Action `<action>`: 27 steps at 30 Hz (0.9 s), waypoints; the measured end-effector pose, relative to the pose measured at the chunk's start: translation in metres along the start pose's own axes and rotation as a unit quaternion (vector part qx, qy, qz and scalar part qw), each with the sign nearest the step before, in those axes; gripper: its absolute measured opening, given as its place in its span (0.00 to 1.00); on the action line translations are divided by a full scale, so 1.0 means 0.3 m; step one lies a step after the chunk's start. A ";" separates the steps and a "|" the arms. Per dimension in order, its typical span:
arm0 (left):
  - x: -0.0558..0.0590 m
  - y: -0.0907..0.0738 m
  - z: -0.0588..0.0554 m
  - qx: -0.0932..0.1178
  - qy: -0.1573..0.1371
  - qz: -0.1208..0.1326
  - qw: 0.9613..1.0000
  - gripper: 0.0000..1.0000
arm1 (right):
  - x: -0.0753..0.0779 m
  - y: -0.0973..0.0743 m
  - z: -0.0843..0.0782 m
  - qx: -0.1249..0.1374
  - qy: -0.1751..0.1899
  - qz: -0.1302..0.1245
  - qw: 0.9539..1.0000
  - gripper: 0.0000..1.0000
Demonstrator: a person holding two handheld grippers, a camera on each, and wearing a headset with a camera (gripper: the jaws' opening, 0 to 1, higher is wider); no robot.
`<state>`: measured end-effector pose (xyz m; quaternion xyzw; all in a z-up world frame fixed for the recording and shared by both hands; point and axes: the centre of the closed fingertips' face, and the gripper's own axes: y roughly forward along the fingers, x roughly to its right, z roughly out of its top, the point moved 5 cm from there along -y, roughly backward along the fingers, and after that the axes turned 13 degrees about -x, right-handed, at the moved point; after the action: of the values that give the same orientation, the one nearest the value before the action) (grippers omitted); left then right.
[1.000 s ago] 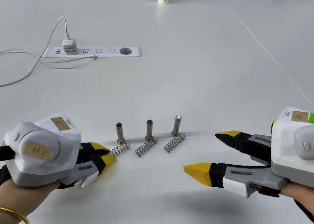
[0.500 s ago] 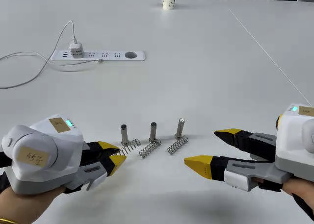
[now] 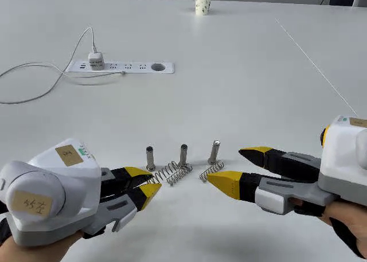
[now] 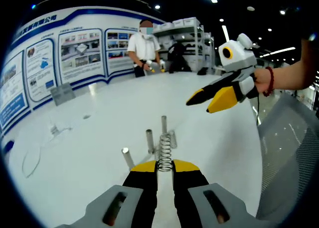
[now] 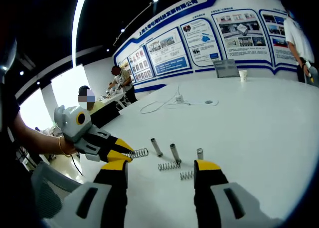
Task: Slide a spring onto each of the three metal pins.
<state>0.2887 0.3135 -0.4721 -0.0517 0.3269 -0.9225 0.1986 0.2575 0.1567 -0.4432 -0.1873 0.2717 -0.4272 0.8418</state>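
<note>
Three short metal pins stand upright in a row on the white table: left pin (image 3: 150,157), middle pin (image 3: 183,155), right pin (image 3: 215,151). My left gripper (image 3: 155,180) is shut on the near end of one spring (image 4: 164,149), which points toward the pins (image 4: 149,140). A second spring (image 3: 181,173) lies by the middle pin. A third spring (image 3: 211,171) lies by the right pin. My right gripper (image 3: 225,164) is open just right of the third spring, with nothing between its fingers. In the right gripper view the held spring (image 5: 138,152) sticks out from the left gripper's tips.
A white power strip (image 3: 129,67) with a plugged charger (image 3: 95,60) and a trailing cable lies at the back left. A paper cup (image 3: 203,2) stands at the far edge. People stand beyond the table (image 4: 143,46).
My left gripper has closed on the leftmost spring and holds its end. My right gripper has come in leftward, closer to the right-hand spring and pin.
</note>
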 end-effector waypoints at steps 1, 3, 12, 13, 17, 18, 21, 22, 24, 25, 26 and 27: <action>0.004 -0.003 0.003 0.003 0.004 0.002 1.000 0.10 | -0.009 0.004 0.004 0.002 0.002 0.007 1.000 0.54; 0.012 -0.009 0.009 0.010 0.009 0.002 1.000 0.10 | -0.024 0.009 0.009 0.006 0.009 0.021 1.000 0.53; 0.050 -0.026 0.037 0.048 0.019 -0.010 0.999 0.10 | -0.071 0.027 0.026 0.015 0.023 0.060 0.998 0.46; 0.053 -0.026 0.038 0.050 0.020 -0.011 0.998 0.10 | -0.073 0.028 0.027 0.016 0.024 0.063 0.998 0.45; 0.068 -0.030 0.051 0.064 0.022 -0.020 0.998 0.10 | -0.085 0.031 0.031 0.018 0.032 0.080 0.996 0.42; 0.070 -0.031 0.054 0.067 0.022 -0.021 0.997 0.10 | -0.087 0.031 0.032 0.020 0.035 0.085 0.996 0.41; 0.077 -0.033 0.061 0.074 0.024 -0.024 0.997 0.10 | -0.089 0.032 0.032 0.024 0.046 0.092 0.994 0.37; 0.080 -0.034 0.064 0.076 0.024 -0.025 0.996 0.10 | -0.089 0.032 0.031 0.024 0.048 0.093 0.994 0.36; 0.087 -0.038 0.072 0.086 0.023 -0.030 0.996 0.10 | -0.092 0.032 0.031 0.026 0.053 0.098 0.993 0.34; 0.088 -0.038 0.074 0.087 0.023 -0.030 0.995 0.10 | -0.094 0.031 0.031 0.026 0.054 0.100 0.993 0.33; 0.091 -0.039 0.077 0.089 0.025 -0.030 0.995 0.10 | -0.096 0.031 0.031 0.026 0.055 0.103 0.993 0.32; 0.093 -0.039 0.078 0.090 0.025 -0.031 0.995 0.10 | -0.096 0.032 0.031 0.026 0.056 0.104 0.993 0.32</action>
<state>0.2645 0.2971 -0.4473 -0.0206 0.2453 -0.9550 0.1657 0.2550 0.1866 -0.4325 -0.1120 0.3250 -0.3542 0.8697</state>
